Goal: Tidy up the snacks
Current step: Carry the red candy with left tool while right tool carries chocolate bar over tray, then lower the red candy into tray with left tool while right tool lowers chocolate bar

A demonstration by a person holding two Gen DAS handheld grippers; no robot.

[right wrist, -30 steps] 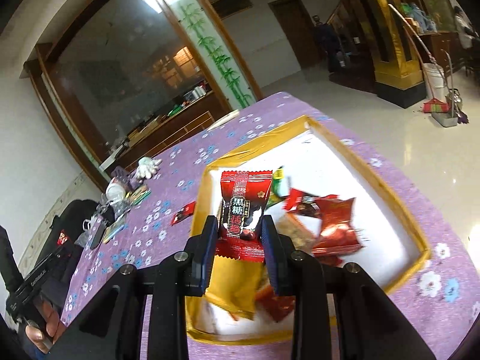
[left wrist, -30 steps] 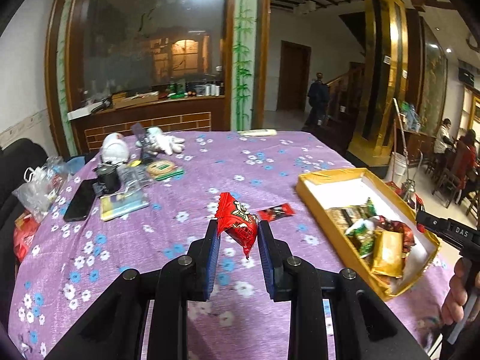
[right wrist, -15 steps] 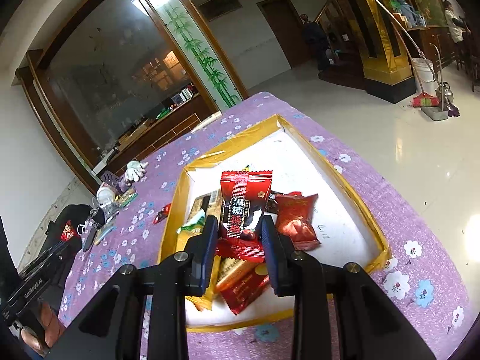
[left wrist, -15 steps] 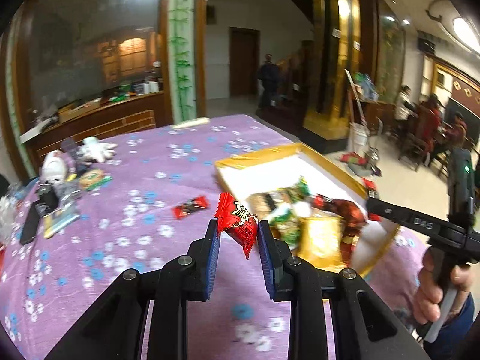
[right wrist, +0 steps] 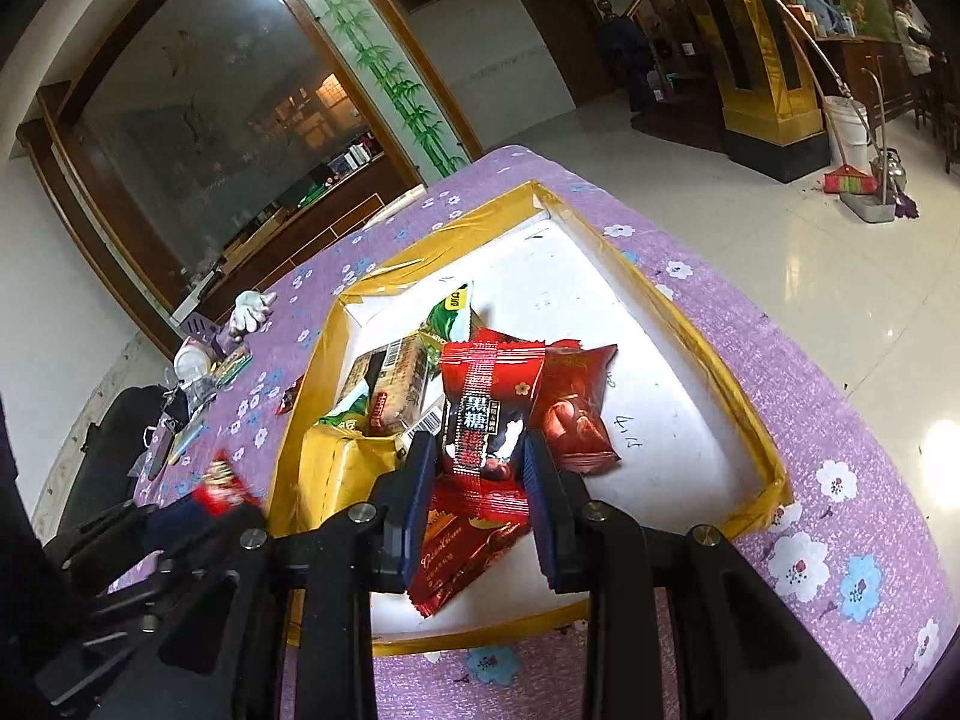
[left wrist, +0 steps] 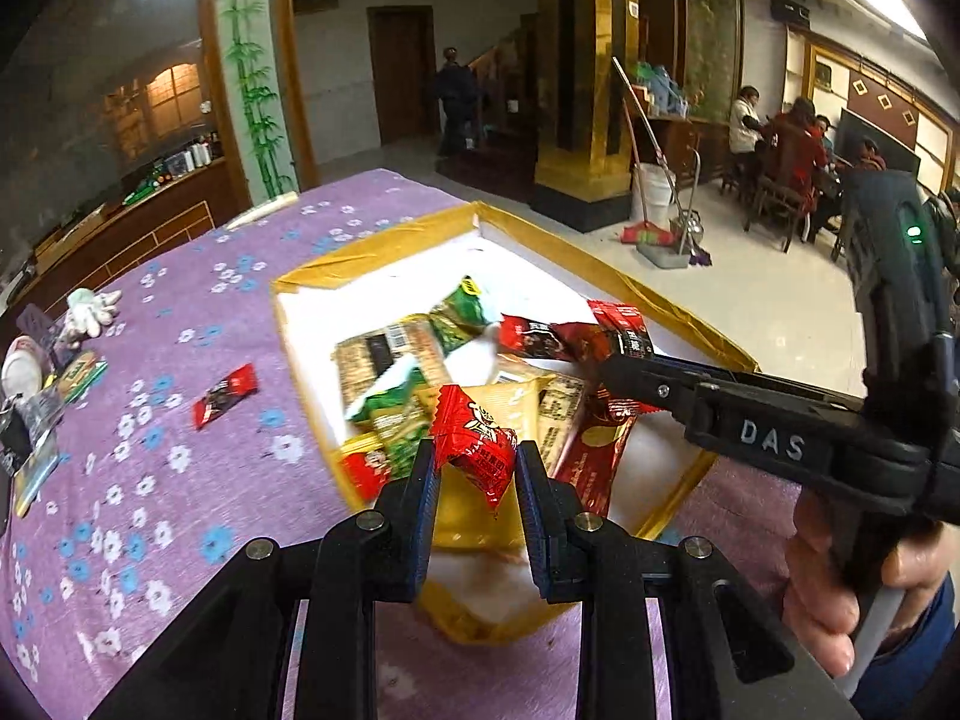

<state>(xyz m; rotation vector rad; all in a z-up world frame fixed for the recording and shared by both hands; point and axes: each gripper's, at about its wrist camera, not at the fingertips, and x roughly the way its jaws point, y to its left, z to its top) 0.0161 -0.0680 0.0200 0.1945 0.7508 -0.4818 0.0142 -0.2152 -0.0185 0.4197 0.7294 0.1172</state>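
Loose red packet [left wrist: 225, 394] on the purple floral tablecloth [left wrist: 150, 480]; left gripper [left wrist: 475, 483] clamped on a red candy wrapper [left wrist: 477, 445] above the gold-rimmed tray [left wrist: 372, 252] — right gripper [right wrist: 478, 468] gripping a red brown-sugar packet [right wrist: 486, 414] (over the tray's snack pile).

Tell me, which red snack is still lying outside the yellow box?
The small dark-red packet lying alone on the purple tablecloth, left of the box. The other red packets lie inside it or are gripped by tools.
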